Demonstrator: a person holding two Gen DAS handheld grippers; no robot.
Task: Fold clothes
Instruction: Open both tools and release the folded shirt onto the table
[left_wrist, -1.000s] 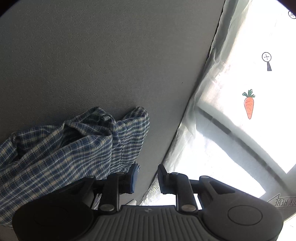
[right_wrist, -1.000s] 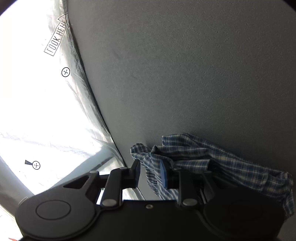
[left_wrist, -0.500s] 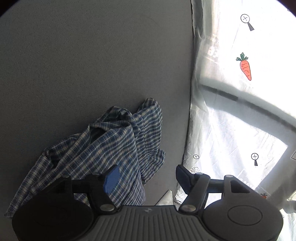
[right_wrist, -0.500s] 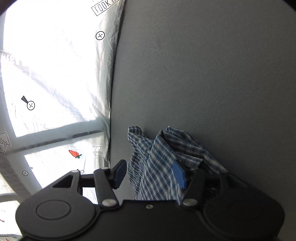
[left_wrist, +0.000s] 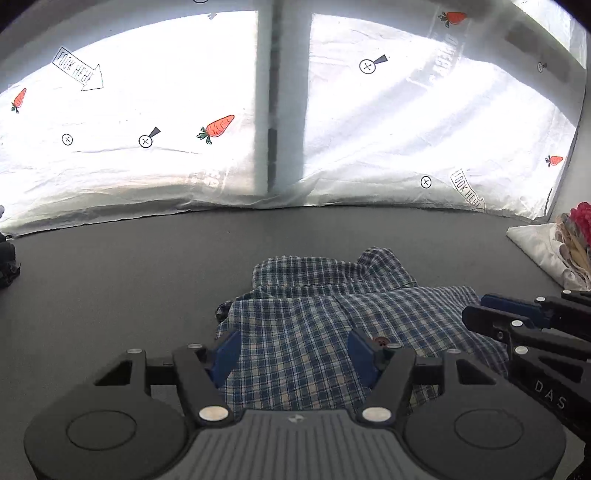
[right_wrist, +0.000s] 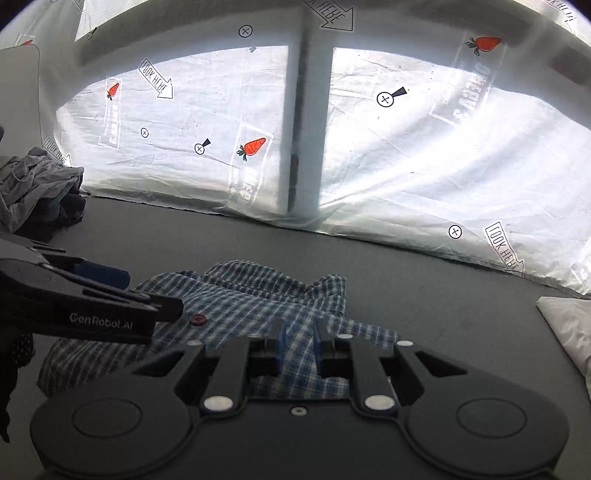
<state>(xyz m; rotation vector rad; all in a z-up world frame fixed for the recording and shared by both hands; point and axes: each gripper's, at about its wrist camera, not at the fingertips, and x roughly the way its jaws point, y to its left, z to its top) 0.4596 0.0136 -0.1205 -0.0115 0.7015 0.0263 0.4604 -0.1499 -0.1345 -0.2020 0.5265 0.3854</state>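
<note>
A blue-and-white plaid shirt (left_wrist: 332, 302) lies crumpled on the grey tabletop (left_wrist: 110, 277); a brown button shows near its front edge. My left gripper (left_wrist: 293, 350) hovers over the shirt's near part, open wide, with nothing pinched between the blue pads. In the right wrist view the same shirt (right_wrist: 240, 295) lies just ahead of my right gripper (right_wrist: 299, 343). Its jaws stand a narrow gap apart, and flat plaid cloth shows through the gap. The left gripper's fingers (right_wrist: 110, 306) reach in from the left above the shirt. The right gripper's fingers (left_wrist: 495, 321) enter the left view from the right.
A heap of grey and dark clothes (right_wrist: 37, 192) sits at the table's far left. Folded white cloth (left_wrist: 543, 251) with a red item on it lies at the right edge. A bright white sheet (left_wrist: 406, 129) printed with carrots hangs behind the table.
Both views have swung from looking down at the table to looking forward along it. The shirt now lies on the table. The right jaws have narrowed from wide; the left stays wide.
</note>
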